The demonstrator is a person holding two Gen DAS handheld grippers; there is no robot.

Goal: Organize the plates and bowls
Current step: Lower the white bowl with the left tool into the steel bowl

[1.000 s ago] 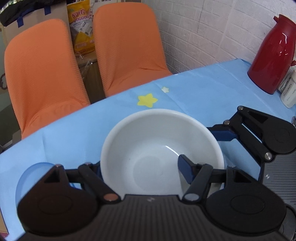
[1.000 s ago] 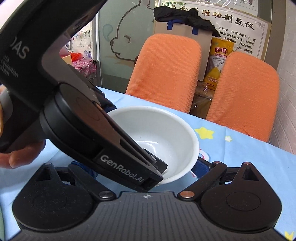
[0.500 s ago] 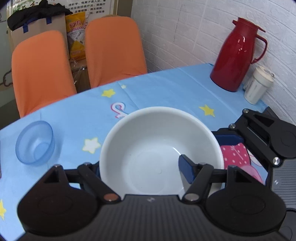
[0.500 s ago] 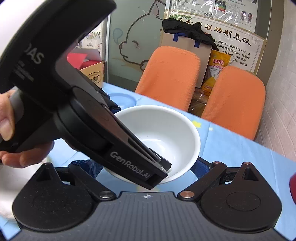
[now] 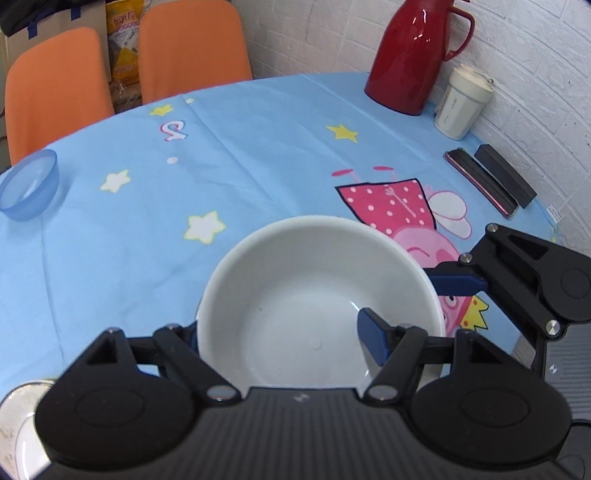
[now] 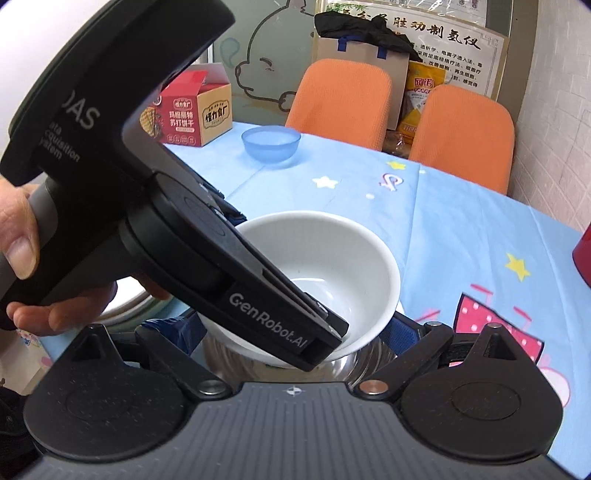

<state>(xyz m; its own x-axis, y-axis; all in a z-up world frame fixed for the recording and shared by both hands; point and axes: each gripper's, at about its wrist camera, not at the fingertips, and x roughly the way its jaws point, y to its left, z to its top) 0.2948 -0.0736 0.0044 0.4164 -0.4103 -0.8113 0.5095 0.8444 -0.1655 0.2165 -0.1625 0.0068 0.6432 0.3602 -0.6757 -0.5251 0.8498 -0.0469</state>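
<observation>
Both tongs pinching white bowl above blue starred tablecloth, orange chairs behind.

I am looking across a round table draped in a light blue cloth printed with yellow and white stars and a pink cartoon figure. A white-painted brick wall is curving around its right side. Two orange fabric chairs are standing side by side at the far edge, backs upright. Behind them a brown cardboard box with a black cloth on top is sitting beside a yellow printed bag. A framed poster with Chinese characters is hanging above, next to a frosted glass panel showing a cartoon outline. Even indoor light is falling over everything.
</observation>
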